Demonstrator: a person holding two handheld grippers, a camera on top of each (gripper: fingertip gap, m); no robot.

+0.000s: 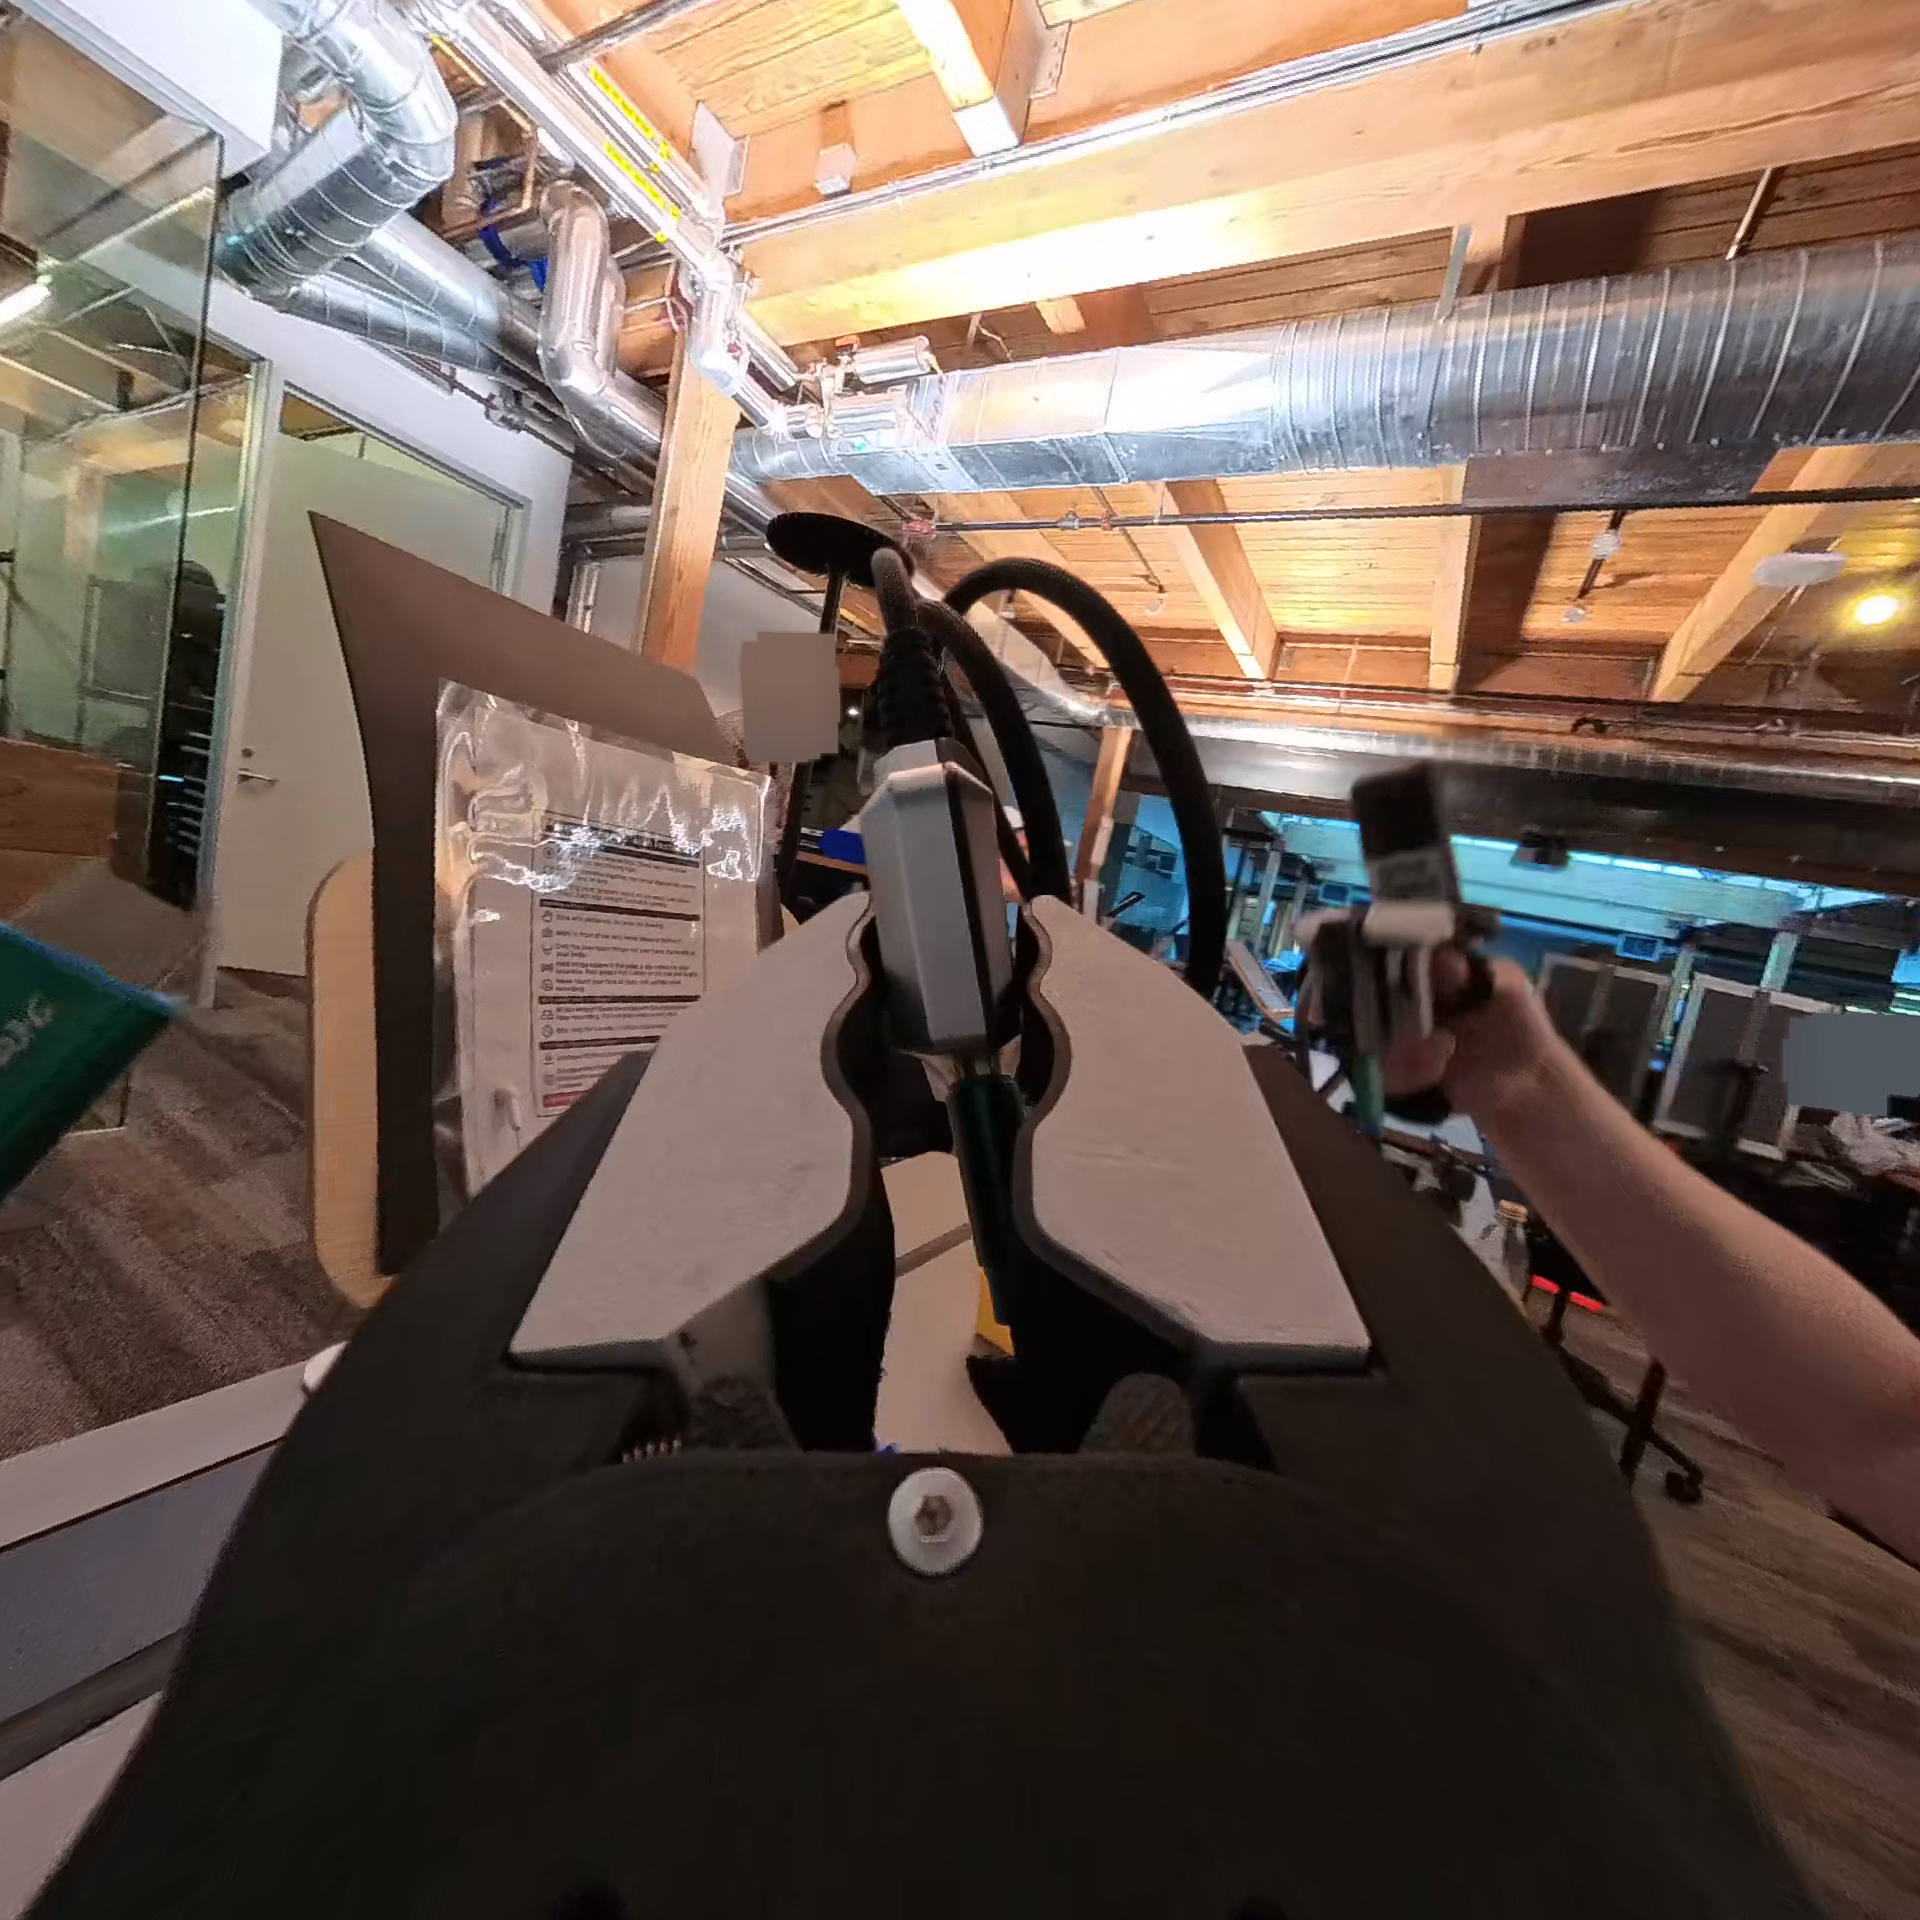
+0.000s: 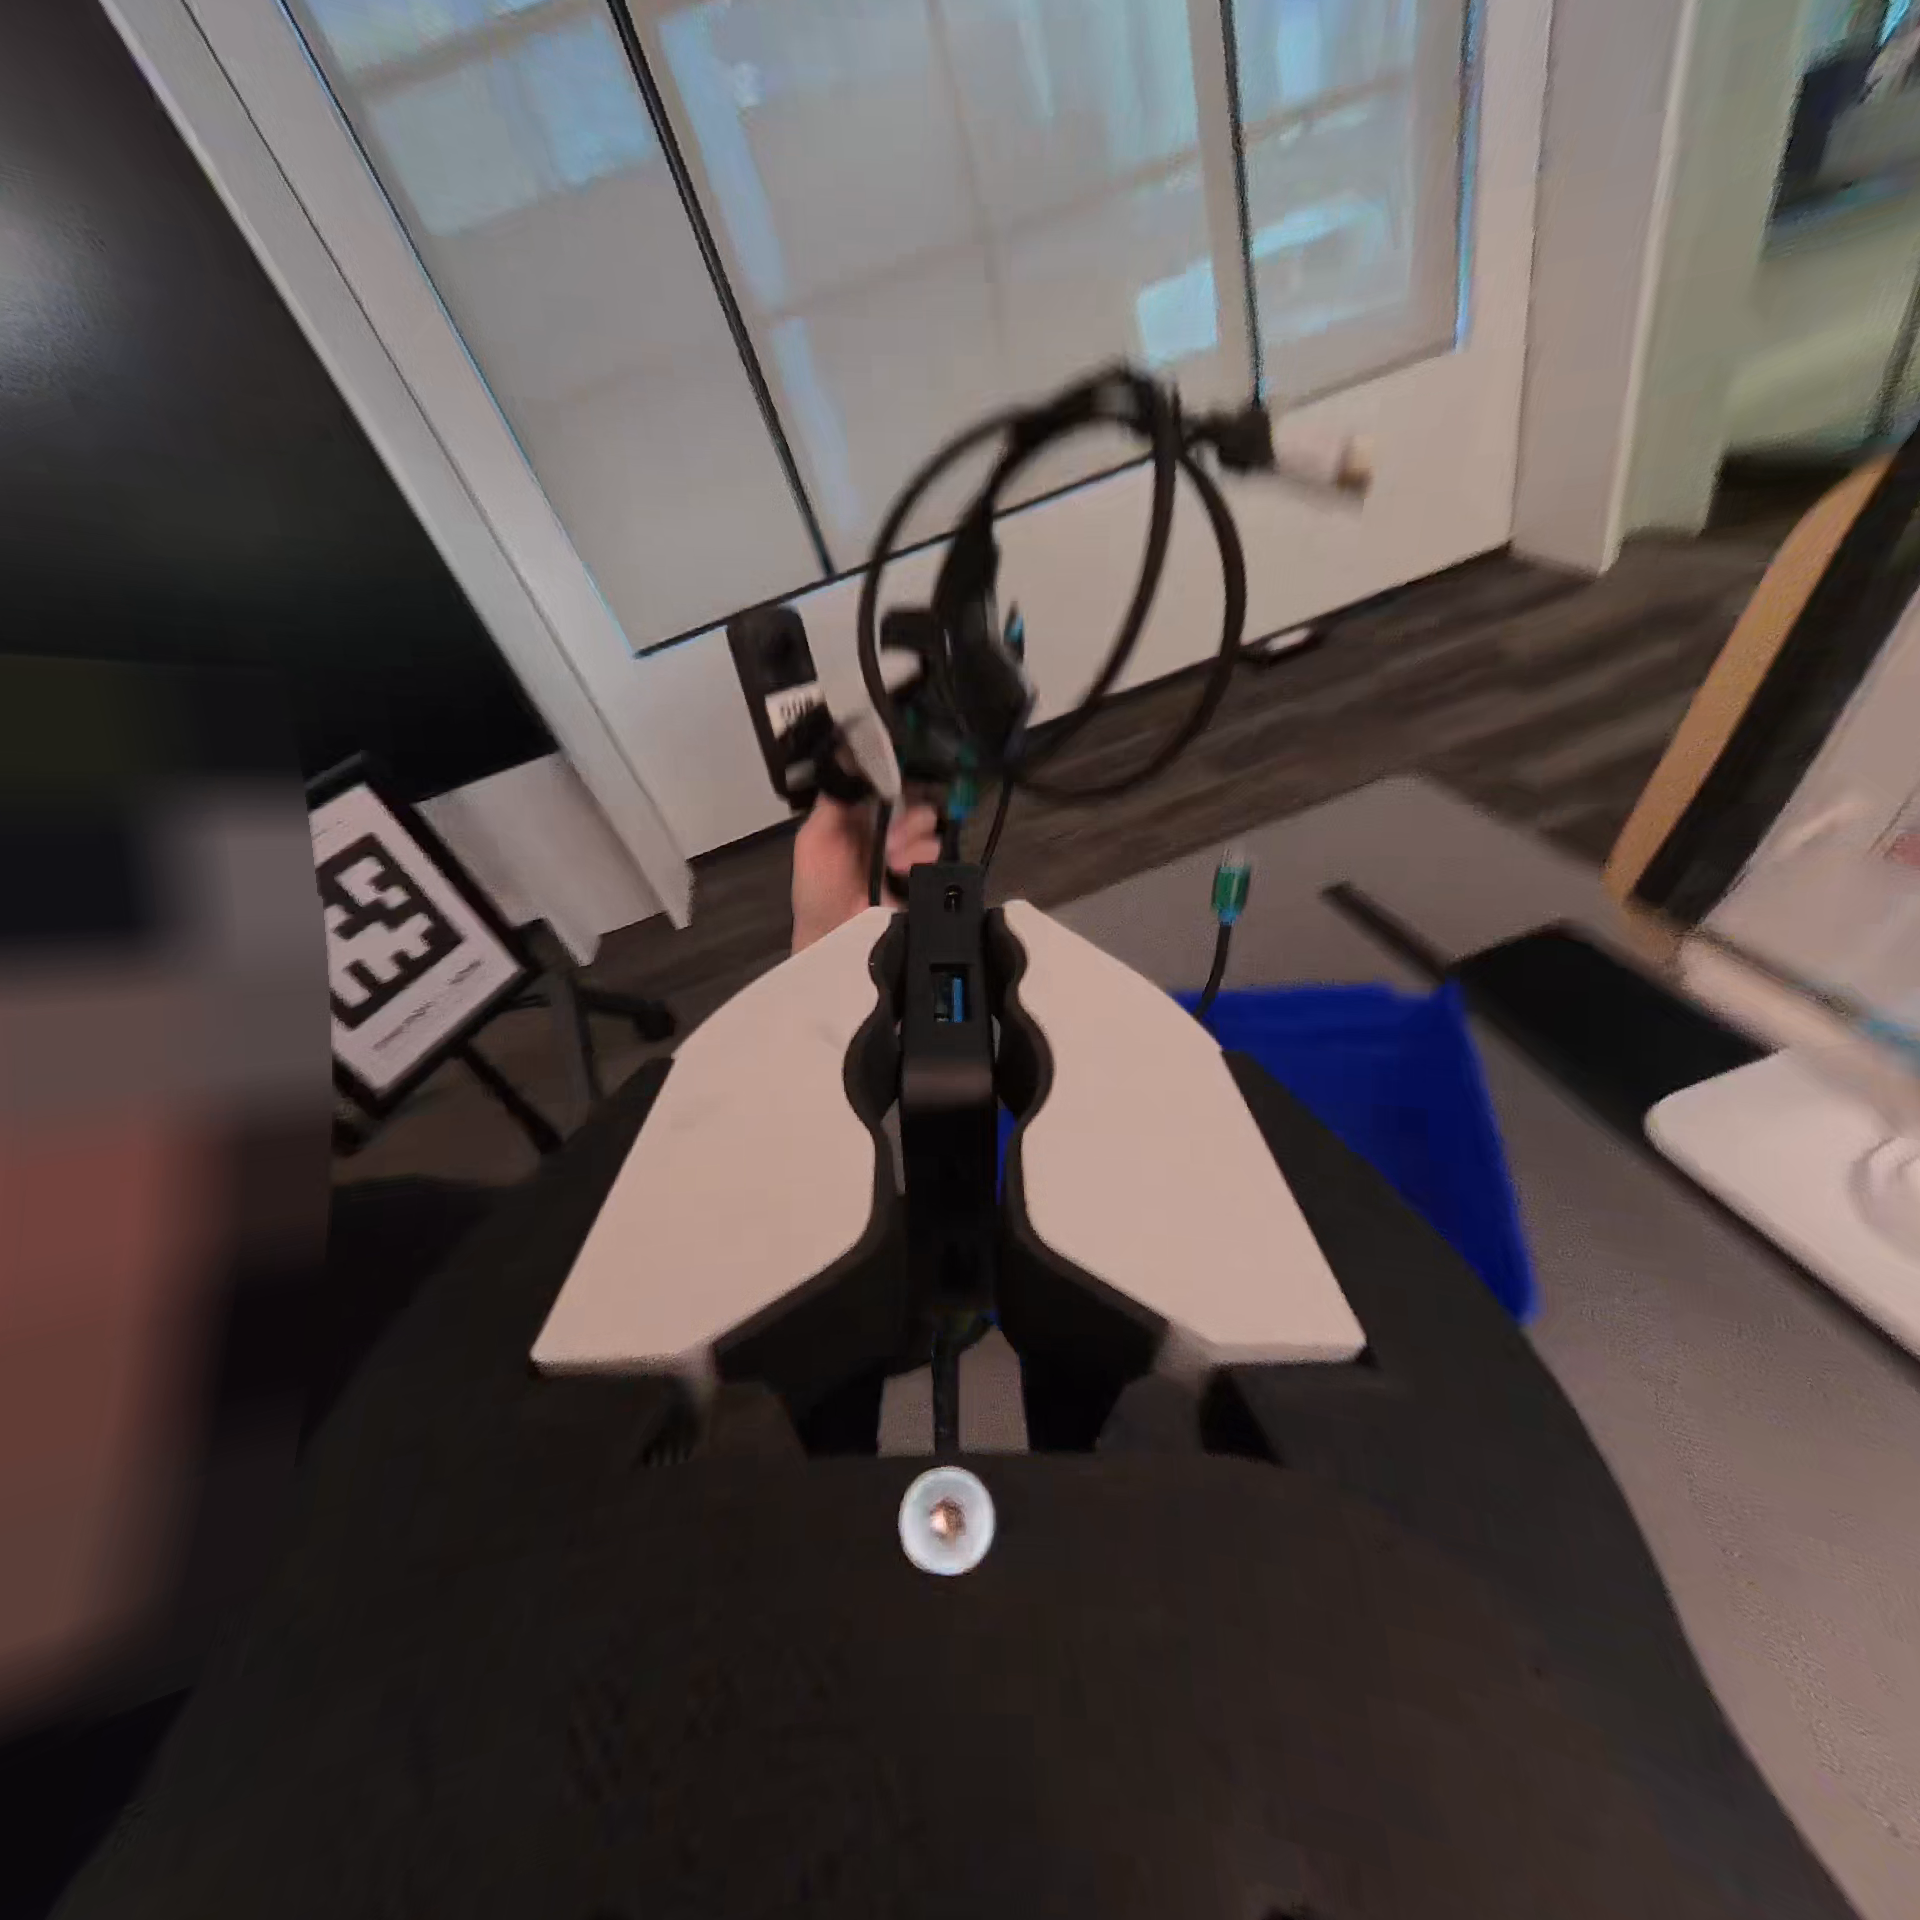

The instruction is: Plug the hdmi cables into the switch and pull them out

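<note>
On our left, the left tongs (image 1: 951,987) are clamped narrow on a small grey metal adapter box (image 1: 930,914), held up in the air above the bench; a black braided cable (image 1: 1132,727) is plugged into its top end and loops away, and a green-booted lead (image 1: 987,1132) hangs from its lower end between the white pads (image 1: 727,1122); a bagged instruction sheet (image 1: 613,925) stands off to the left. Further right, the right tongs (image 2: 945,997) are closed on a slim black plastic switch box (image 2: 943,1018), its blue port facing us, with a thin black cable running out of its near end; beyond it a loose green-tipped plug (image 2: 1232,894) lies over the grey bench (image 2: 1662,1455), beside a blue bin (image 2: 1351,1081).

We judge the step in hand to be bringing the two pieces together for a plug-in, or parting them after one; the pictures do not tell us which. To do it well, we keep both grips firm, line the connector square with its port, and push straight along the axis, not at a tilt; we also mind the hanging loops so they do not snag or drag the boxes askew.
</note>
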